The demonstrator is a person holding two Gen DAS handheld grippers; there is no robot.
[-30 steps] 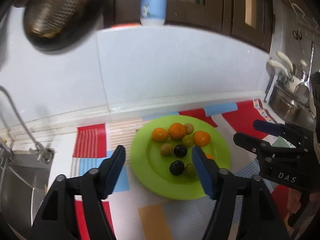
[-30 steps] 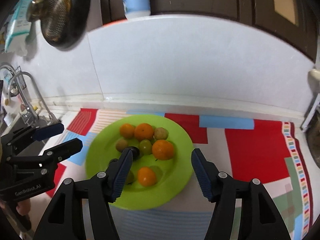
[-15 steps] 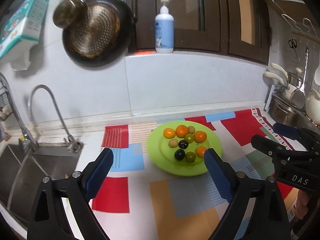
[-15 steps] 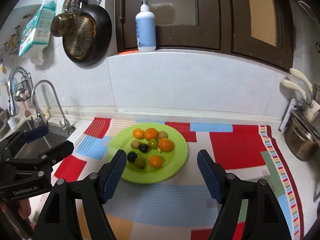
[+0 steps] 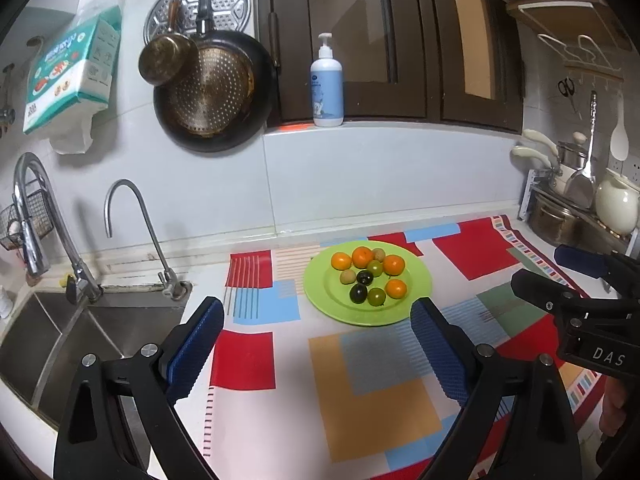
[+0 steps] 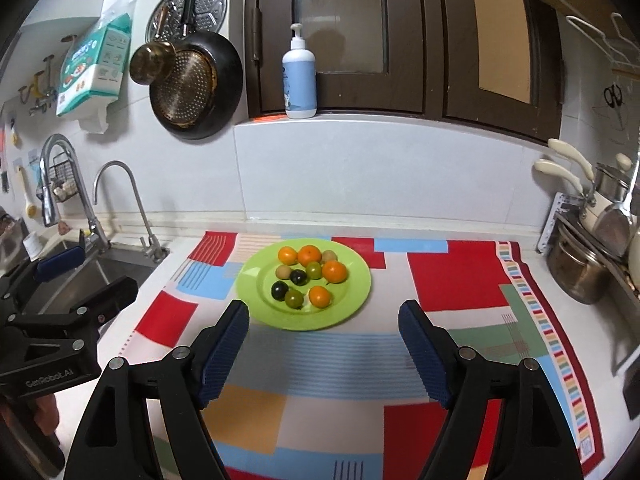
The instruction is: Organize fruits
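Your left tongs (image 5: pixel 316 344) hang released over the patterned mat (image 5: pixel 372 384) on the bench, with nothing between the blue pads (image 5: pixel 196 344). The green plate (image 5: pixel 420 292) lies ahead of them, beyond the tips and slightly toward the right pad, well clear of both. Your right tongs (image 6: pixel 324 344) are released too, empty, and the plate (image 6: pixel 356 292) sits just past their tips, nearer the left pad.

All the fruit is on the plate: four oranges (image 5: pixel 396 288), two dark fruits (image 5: pixel 358 293), two green ones (image 5: pixel 376 297) and two small tan ones (image 5: pixel 347 277), grouped on the half of the plate toward the wall. None of it touches either tool.

On the plate's right, in the left wrist view, your right tongs (image 5: pixel 576 280) carry white letters reading "DAS". On the plate's left, in the right wrist view, your left tongs (image 6: pixel 72 280) carry "GenRobot.AI". Above the plate a blue pump bottle (image 5: pixel 327 88) stands on the window ledge; its label print is too small to read. A teal and white packet (image 5: pixel 72 76) hangs on the wall left of the plate, above the sink (image 5: pixel 52 344), its writing also unreadable.
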